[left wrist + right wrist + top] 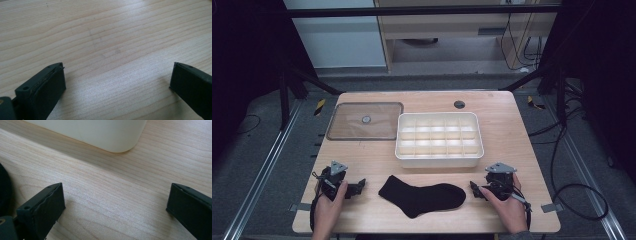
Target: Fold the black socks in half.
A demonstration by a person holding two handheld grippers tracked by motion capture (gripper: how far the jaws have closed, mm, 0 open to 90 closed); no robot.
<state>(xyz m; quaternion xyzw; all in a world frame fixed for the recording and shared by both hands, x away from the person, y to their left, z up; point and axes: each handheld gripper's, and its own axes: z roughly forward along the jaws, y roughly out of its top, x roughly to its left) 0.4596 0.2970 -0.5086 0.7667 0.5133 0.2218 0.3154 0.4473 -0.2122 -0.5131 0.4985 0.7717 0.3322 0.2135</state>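
While both hands rest on the near part of the wooden table (512, 125), a black sock (422, 196) lies flat between them, its toe end pointing right and its cuff end to the left. The left gripper (357, 187) sits near the table's near left corner, just left of the sock and apart from it; in the left gripper view its jaws are spread wide over bare wood, with nothing between them. The right gripper (474, 190) sits just right of the sock's toe, close to it, though contact cannot be told. In the right gripper view its jaws are likewise spread wide over bare wood, a dark edge of the sock (3, 187) shows at the left, and a rounded corner of the white divided box (100, 132) lies beyond. In the high view that white divided box (439, 160) stands at the table's middle, just beyond the sock, its compartments showing open on top. A clear lid (364, 121) lies flat to the left of the box, touching or nearly touching its left side.
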